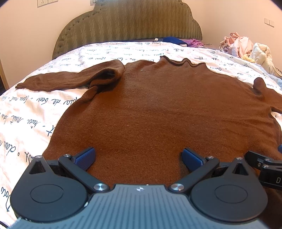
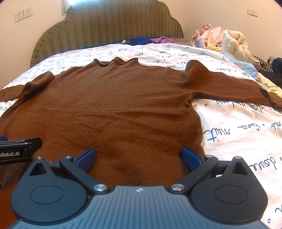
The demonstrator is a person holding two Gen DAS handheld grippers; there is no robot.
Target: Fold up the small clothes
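I hold my left gripper [image 1: 138, 157] low over the bottom part of a brown sweater [image 1: 158, 109], and its two blue pads [image 1: 86, 157] stand wide apart with nothing between them but the knit below. My right gripper [image 2: 139, 157] sits the same way just beside it, jaws spread wide and holding nothing, its right pad [image 2: 191, 158] near the sweater's side edge. Each tool shows at the edge of the other's view, so the two are close together side by side above the hem end. The sweater lies flat and face up on a white bedspread [image 2: 238, 133] printed with dark cursive writing, its rolled collar [image 2: 116, 62] pointing away from me toward the green padded headboard [image 2: 109, 26]. The sleeve on my left [image 1: 61, 81] stretches out sideways across the bedspread, with a bunched fold where it meets the shoulder. The sleeve on my right [image 2: 234, 86] also lies out to the side, its cuff reaching toward a rumpled pile of pale pink and cream clothes [image 2: 220, 40] heaped at the far right of the bed. A blue garment [image 2: 139, 40] and a purple one [image 2: 163, 39] lie at the foot of the headboard, well apart from the sweater. Wall sockets [image 2: 23, 13] sit on the cream wall to the left of the headboard.
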